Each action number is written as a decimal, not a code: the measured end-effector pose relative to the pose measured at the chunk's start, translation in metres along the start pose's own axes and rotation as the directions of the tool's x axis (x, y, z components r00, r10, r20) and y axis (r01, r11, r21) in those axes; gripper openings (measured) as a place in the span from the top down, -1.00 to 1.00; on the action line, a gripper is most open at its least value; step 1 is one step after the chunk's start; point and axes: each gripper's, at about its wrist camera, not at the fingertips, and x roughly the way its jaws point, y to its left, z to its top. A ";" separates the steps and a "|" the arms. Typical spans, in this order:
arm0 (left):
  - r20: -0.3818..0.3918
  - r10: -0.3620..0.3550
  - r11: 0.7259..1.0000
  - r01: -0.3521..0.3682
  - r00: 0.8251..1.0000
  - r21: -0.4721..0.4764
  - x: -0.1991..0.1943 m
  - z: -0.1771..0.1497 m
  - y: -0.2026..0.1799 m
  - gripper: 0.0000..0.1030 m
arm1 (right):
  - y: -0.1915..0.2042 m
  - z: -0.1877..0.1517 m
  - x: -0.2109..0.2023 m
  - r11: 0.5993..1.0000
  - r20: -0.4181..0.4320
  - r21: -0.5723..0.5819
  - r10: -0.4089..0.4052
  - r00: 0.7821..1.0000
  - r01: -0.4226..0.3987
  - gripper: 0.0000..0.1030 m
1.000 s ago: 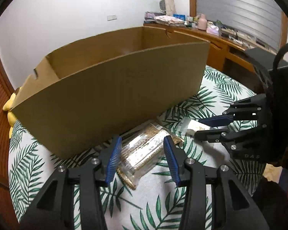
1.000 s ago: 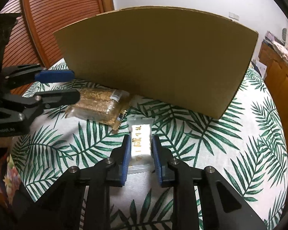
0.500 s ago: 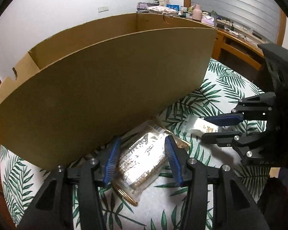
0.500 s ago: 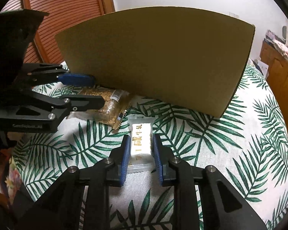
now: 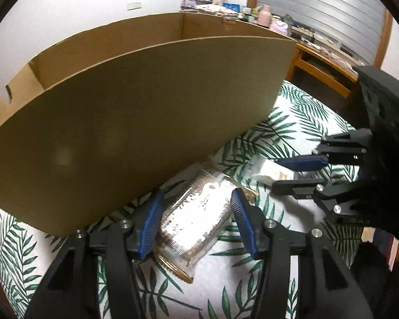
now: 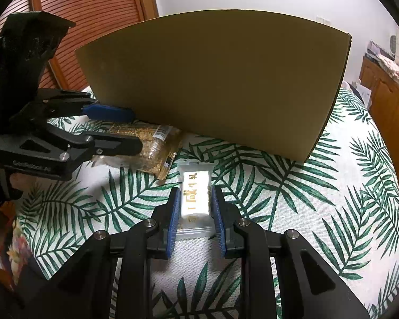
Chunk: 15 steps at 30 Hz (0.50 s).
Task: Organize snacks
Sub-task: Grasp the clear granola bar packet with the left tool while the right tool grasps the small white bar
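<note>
On the palm-leaf-patterned tablecloth [image 6: 319, 212], nearest the person, the right gripper [image 6: 195, 211] has its blue-padded jaws clamped on a small white snack packet with gold lettering [image 6: 194, 194], which lies in front of the large open brown cardboard box [image 6: 220, 79]. Beside it to the left, the left gripper [image 5: 196, 223] stands with jaws spread apart around a clear plastic bag of golden-brown snacks [image 5: 199, 218], not pinching it. This bag lies closer to the box, its far end touching or nearly touching the front wall.
</note>
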 end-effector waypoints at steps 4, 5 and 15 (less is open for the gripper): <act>-0.033 -0.005 0.999 0.007 0.999 0.040 0.003 -0.001 -0.006 -0.12 | 0.002 0.000 0.001 1.000 -0.001 0.000 0.000 1.000 0.000 0.58; -0.042 0.002 0.999 0.000 0.999 0.048 0.005 -0.002 -0.007 -0.13 | 0.002 0.000 0.001 1.000 -0.001 -0.001 -0.001 1.000 0.001 0.58; -0.079 0.024 0.998 -0.019 0.997 0.060 0.020 -0.002 -0.009 -0.34 | 0.002 0.000 0.001 1.000 -0.001 -0.001 -0.001 1.000 0.001 0.58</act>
